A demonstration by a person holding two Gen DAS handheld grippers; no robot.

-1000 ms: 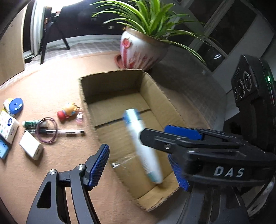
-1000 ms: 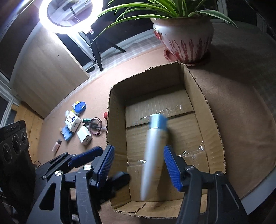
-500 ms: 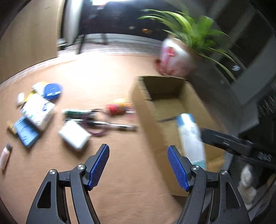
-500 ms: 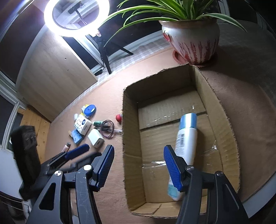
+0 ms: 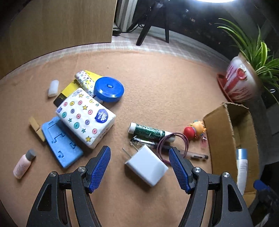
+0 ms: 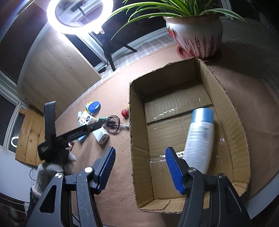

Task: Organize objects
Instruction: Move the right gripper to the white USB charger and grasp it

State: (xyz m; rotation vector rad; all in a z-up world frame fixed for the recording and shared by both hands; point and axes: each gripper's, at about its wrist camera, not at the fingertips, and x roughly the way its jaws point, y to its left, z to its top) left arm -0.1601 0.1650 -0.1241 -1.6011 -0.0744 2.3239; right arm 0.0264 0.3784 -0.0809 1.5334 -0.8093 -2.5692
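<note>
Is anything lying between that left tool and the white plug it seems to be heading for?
Nothing visible. The left tool is open, and the white plug lies on bare mat between its fingers. A purple loop and a pen lie just beyond the plug, close to one fingertip.

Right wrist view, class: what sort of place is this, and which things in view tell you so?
Probably a room at home set up for filming. A ring light on a tripod stands behind a cloth-covered table, which holds a potted plant and a cardboard box.
</note>
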